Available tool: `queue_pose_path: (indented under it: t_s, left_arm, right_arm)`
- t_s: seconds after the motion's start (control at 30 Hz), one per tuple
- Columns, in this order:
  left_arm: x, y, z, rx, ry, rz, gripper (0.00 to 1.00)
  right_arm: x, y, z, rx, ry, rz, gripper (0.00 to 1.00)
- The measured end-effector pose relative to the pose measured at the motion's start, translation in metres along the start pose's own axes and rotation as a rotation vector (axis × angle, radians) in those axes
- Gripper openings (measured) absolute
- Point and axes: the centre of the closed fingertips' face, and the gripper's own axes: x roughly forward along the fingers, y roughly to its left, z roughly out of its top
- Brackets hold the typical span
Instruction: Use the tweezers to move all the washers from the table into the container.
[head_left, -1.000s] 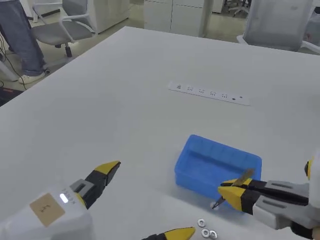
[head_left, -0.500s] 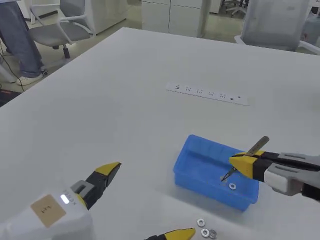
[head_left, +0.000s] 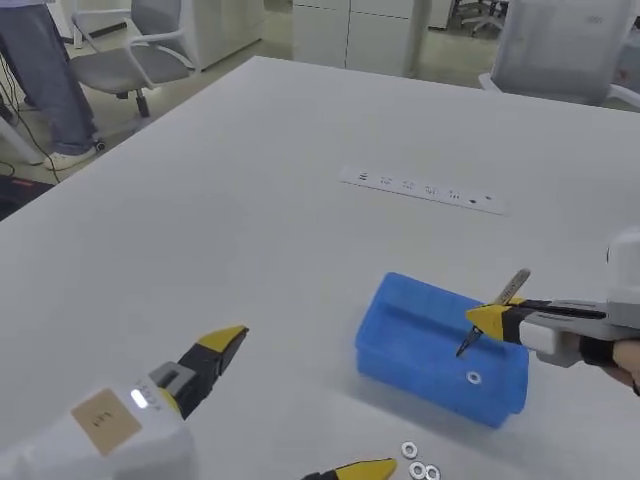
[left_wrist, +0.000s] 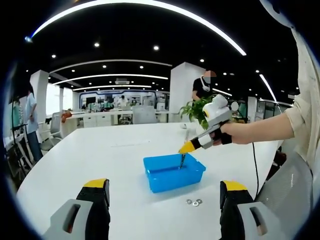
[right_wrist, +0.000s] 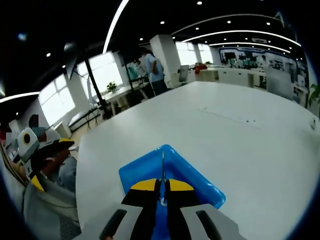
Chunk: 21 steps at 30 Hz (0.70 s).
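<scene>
The blue container (head_left: 400, 335) sits on the white table (head_left: 250, 200) with one washer (head_left: 473, 378) lying inside it. My right gripper (head_left: 488, 320) is shut on the tweezers (head_left: 466, 344), whose tips point down over the container's middle and carry nothing I can see. The right gripper view looks along the tweezers (right_wrist: 162, 167) into the container (right_wrist: 140, 172), with the right gripper (right_wrist: 162, 187) below. Three washers (head_left: 420, 464) lie on the table in front of the container. My left gripper (head_left: 290, 410) stands open to the left of them, nothing between its jaws. The left gripper view shows the container (left_wrist: 174, 172) and washers (left_wrist: 194, 202).
A flat white power strip (head_left: 420, 190) lies on the table beyond the container. Office chairs (head_left: 130, 50) and a person's legs (head_left: 40, 80) stand past the table's far left edge. The table's left half is bare.
My right gripper carried the tweezers from the table in front of the container up over it. A washer now lies inside. The left gripper has stayed put.
</scene>
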Motion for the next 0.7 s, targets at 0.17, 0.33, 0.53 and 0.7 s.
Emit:
queue_pose_path:
  t_s: [0.17, 0.33, 0.53, 0.7]
  left_arm:
    - [0.000, 0.000, -0.001, -0.002, 0.003, 0.001, 0.93]
    - [0.001, 0.000, -0.001, -0.004, 0.006, 0.000, 0.93]
    - [0.001, 0.000, -0.002, -0.002, 0.010, -0.001, 0.93]
    - [0.001, -0.001, -0.002, -0.001, 0.011, -0.004, 0.93]
  right_arm:
    - [0.010, -0.004, -0.008, -0.004, 0.041, -0.004, 0.03]
    - [0.016, -0.006, -0.013, -0.012, 0.066, -0.010, 0.03]
    - [0.020, -0.006, -0.018, -0.022, 0.094, -0.012, 0.03]
    - [0.019, -0.005, -0.020, -0.048, 0.099, -0.022, 0.04]
